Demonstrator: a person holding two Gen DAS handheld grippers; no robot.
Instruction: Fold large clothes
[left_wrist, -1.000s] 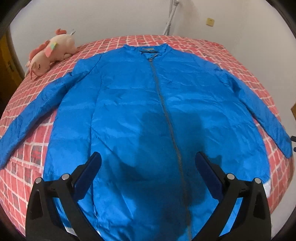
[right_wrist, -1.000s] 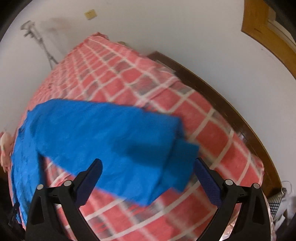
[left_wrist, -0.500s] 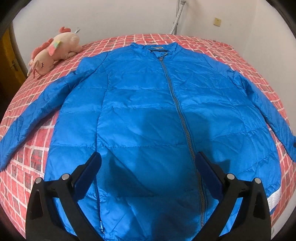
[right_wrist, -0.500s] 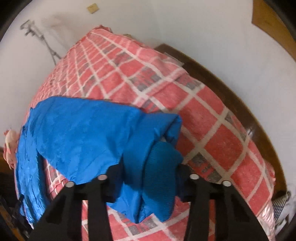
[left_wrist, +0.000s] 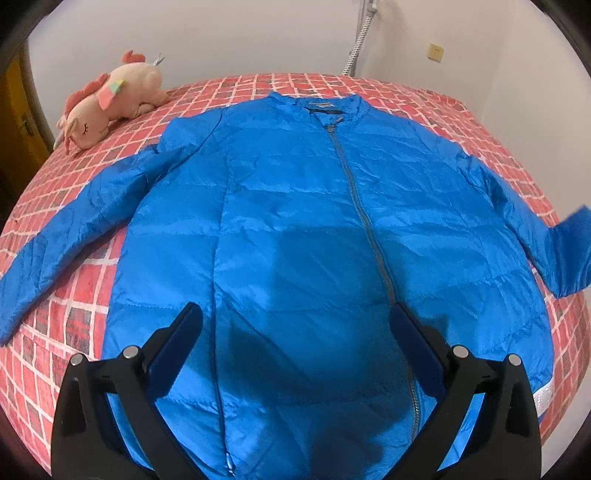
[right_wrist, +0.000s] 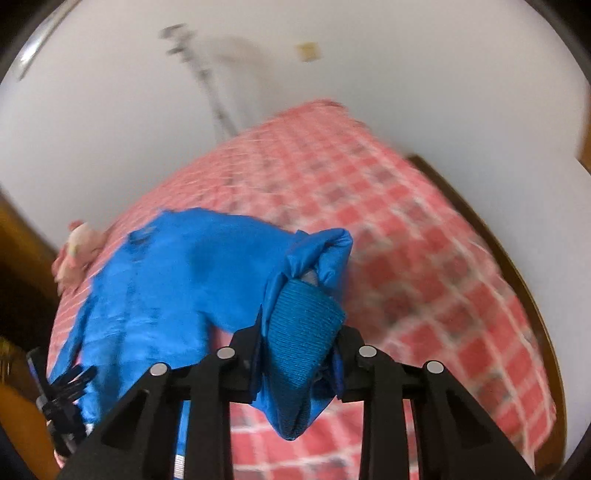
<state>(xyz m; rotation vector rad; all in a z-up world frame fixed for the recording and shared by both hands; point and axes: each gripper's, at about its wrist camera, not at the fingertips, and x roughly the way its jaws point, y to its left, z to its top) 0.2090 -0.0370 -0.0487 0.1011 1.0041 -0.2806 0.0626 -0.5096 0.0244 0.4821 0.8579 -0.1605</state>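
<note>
You see a bright blue jacket (left_wrist: 295, 229) with a grey zipper (left_wrist: 364, 221) down its front. Its sleeve cuff (right_wrist: 301, 332) is blue too, with fine knitted ribs. The bed cover (left_wrist: 66, 325) has red and dark grey squares with white lines between them. The plush unicorn (left_wrist: 110, 99) is pale pink with a darker pink mane. Both grippers are black with dark blue pads.

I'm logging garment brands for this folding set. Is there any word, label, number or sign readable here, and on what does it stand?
No text can be read.
Neck label inside the collar of the blue jacket: a dark strip, too small to read.
Yellowish wall plate: no lettering visible.
Plush toy: no tag text visible.
The right wrist view is blurred; nothing legible there.
</note>
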